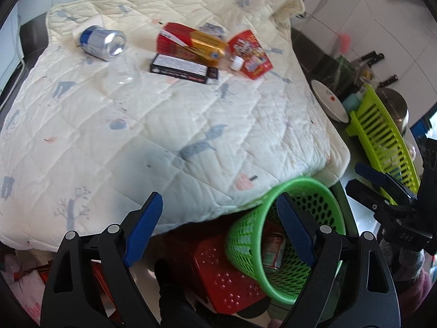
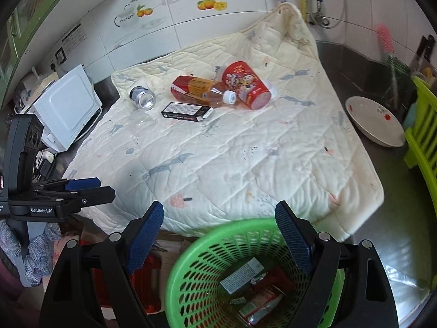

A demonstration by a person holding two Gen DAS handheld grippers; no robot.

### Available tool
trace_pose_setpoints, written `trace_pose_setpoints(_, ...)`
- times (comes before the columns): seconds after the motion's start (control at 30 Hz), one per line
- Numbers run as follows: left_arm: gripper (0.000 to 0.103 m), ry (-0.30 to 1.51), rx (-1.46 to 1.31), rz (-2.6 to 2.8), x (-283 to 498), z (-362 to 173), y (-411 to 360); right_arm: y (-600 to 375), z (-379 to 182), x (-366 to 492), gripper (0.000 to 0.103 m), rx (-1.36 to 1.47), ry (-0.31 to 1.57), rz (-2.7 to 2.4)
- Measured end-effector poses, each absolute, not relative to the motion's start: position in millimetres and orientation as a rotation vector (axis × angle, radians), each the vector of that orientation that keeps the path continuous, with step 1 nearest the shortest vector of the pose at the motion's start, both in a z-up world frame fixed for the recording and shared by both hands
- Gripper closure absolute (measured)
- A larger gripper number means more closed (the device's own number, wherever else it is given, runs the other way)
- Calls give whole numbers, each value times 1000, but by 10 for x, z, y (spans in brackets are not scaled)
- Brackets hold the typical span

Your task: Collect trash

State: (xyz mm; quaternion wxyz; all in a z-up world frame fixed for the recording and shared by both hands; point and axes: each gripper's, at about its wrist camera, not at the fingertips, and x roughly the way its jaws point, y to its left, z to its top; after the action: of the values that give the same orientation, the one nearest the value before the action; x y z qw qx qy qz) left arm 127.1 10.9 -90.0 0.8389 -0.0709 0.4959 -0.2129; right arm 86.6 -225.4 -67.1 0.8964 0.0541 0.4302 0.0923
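Note:
A quilted cream mat point(image 2: 232, 158) covers the counter. At its far side lie a blue and silver can point(image 2: 142, 97), a tea bottle point(image 2: 202, 91) with a white cap, a black carton point(image 2: 187, 112) and a red paper cup point(image 2: 245, 84). The same can point(image 1: 102, 41), bottle point(image 1: 191, 43), carton point(image 1: 184, 68) and cup point(image 1: 250, 52) show in the left wrist view. A green mesh basket point(image 2: 191, 268) below the mat's near edge holds several wrappers and cartons. My right gripper point(image 2: 220, 240) is open above the basket. My left gripper point(image 1: 220, 229) is open over the mat's near edge, beside the basket point(image 1: 245, 243).
A white bowl point(image 2: 374, 121) and a lime dish rack point(image 2: 422, 134) stand on the steel counter at the right. A white appliance point(image 2: 67, 106) sits left of the mat. A red perforated stool point(image 1: 226, 278) stands below beside the basket.

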Motion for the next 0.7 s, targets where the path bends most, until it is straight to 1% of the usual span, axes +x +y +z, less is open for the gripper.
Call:
trace_pose_setpoints(0.4, 19, 961, -86, -312, 1986, -899, 536, -1984, -720, 1243, 22, 101, 903, 237)
trace_pose_setpoints(0.7, 20, 952, 18, -268, 2663, -1118, 581, -1899, -768, 1436, 22, 112, 916, 225)
